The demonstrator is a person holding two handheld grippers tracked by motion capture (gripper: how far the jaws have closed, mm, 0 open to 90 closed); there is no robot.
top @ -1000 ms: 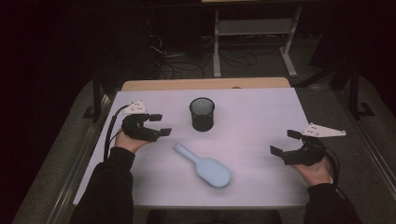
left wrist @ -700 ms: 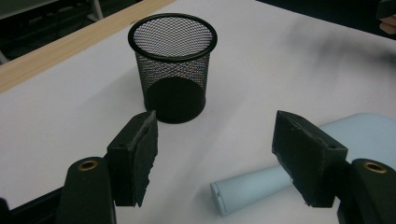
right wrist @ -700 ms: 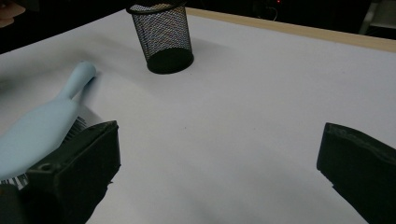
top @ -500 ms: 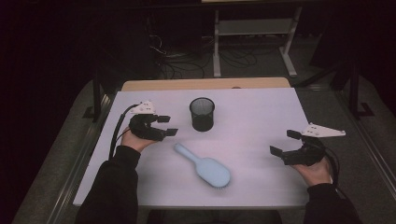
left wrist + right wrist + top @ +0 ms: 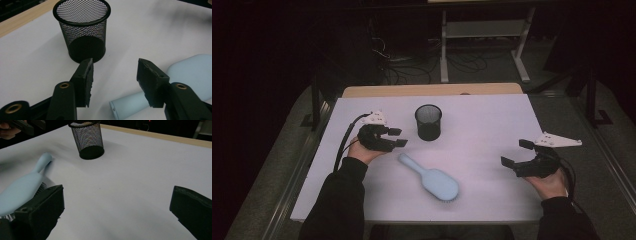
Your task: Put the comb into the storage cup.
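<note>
A light blue hairbrush (image 5: 434, 180) lies bristles down on the white table (image 5: 492, 120), its handle pointing back left. A black mesh cup (image 5: 428, 122) stands upright behind it. My left gripper (image 5: 398, 137) hovers just left of the cup and above the handle's end. Its jaws have just been closing and stand half open. In the left gripper view the handle (image 5: 130, 107) lies low by the right jaw of my left gripper (image 5: 115, 72), untouched, with the cup (image 5: 82, 32) beyond. My right gripper (image 5: 515, 153) rests open at the table's right; in its own view my right gripper (image 5: 117, 197) is wide open, with the brush (image 5: 22, 187) at the left.
A wooden strip (image 5: 432, 90) edges the table's far side. Beyond it, on the dark floor, are cables and a white metal stand (image 5: 484, 35). Bare white tabletop lies between the brush and my right gripper.
My left gripper has moved right and a little down, toward the cup and the brush's handle, and its jaws have narrowed. The right gripper, brush and cup have stayed put.
</note>
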